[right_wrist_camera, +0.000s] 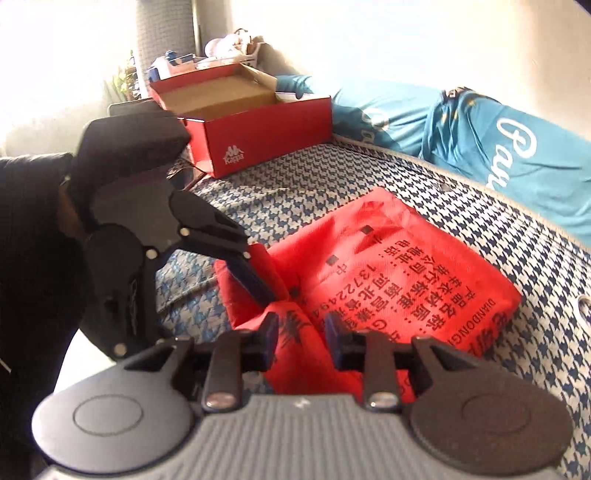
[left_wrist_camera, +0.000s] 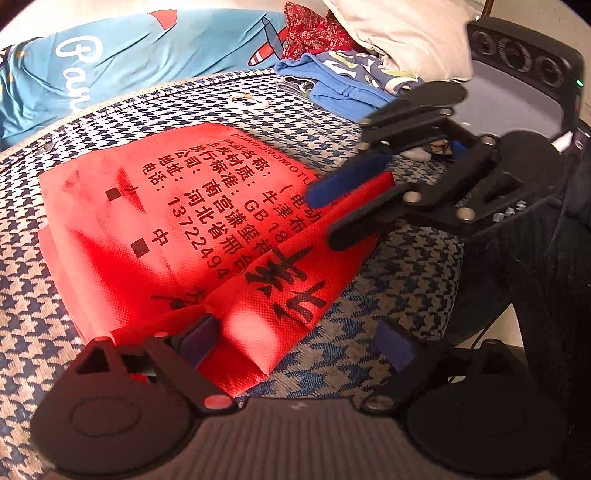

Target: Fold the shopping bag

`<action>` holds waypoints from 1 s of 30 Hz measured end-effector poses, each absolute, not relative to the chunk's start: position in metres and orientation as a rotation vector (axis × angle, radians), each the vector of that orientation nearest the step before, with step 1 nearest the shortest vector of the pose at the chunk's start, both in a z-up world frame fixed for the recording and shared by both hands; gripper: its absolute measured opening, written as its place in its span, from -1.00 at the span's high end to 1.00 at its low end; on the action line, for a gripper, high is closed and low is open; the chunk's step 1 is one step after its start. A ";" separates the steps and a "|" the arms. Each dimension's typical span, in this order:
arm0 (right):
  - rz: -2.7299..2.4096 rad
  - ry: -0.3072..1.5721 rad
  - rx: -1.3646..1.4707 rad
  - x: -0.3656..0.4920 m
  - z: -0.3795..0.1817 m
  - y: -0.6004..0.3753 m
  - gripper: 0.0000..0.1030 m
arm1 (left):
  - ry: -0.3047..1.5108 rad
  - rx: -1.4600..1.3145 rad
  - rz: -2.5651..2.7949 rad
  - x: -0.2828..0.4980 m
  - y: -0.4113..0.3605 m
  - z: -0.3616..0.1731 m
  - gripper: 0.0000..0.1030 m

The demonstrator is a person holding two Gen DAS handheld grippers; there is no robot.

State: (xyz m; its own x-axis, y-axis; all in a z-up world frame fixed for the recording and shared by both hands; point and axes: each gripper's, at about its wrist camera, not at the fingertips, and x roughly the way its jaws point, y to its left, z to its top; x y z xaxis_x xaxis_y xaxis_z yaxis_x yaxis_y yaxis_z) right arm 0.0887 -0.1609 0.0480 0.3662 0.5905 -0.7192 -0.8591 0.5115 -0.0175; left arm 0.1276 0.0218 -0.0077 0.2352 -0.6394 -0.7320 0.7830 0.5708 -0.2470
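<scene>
Left claw (left_wrist_camera: 299, 339): spread wide, pointing down at the near corner of the bag, nothing pinched; a raised fold of the fabric lies between its fingers but neither pad presses on it. Right claw (right_wrist_camera: 301, 332): fingers close together with a narrow gap. Red fabric shows through that gap, but the pads don't look clamped on it. From the left wrist view its tips sit over the bag's right edge. Surface is a bed with a blue-and-white houndstooth woven cover (left_wrist_camera: 44, 295), piped edge along the far side. Beyond that edge: teal bedding with white script lettering and a plane print (left_wrist_camera: 147, 55). Task item: red non-woven shopping bag with black printed characters (left_wrist_camera: 177, 221), lying mid-bed, already folded to a rough rectangle, layers stacked, one flap doubled over at the near corner and not fully flat. Open red cardboard shoebox with a white logo (right_wrist_camera: 266, 129) stands on the bed, well apart from the bag. Cream pillow (left_wrist_camera: 406, 37) is piled at the far corner over a blue patterned garment (left_wrist_camera: 343, 88) and a red floral cloth (left_wrist_camera: 314, 33). Dark sleeve (right_wrist_camera: 29, 258) sits behind the left claw. Small white ring (left_wrist_camera: 247, 100) lies on the cover beyond the bag, near the garment.
</scene>
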 end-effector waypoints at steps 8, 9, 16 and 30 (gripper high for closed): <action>0.919 0.698 -0.525 0.075 0.041 -0.159 0.62 | 0.902 0.173 -0.981 0.128 0.023 -0.009 -0.79; 0.915 0.697 -0.541 0.074 0.039 -0.158 0.62 | 0.902 0.169 -0.981 0.129 0.023 -0.009 -0.79; 0.913 0.700 -0.639 0.074 0.027 -0.153 0.59 | 0.906 0.143 -0.984 0.132 0.027 -0.008 -0.79; 1.040 0.766 -0.724 0.083 0.009 -0.152 0.14 | 0.908 0.114 -0.989 0.136 0.031 -0.008 -0.79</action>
State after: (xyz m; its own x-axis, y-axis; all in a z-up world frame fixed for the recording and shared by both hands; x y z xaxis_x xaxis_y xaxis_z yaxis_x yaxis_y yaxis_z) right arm 0.0828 -0.1519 0.0088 0.3076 0.4690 -0.8279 -0.9296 0.3338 -0.1563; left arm 0.1356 0.0306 -0.0080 0.2276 -0.6713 -0.7054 0.7598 0.5754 -0.3025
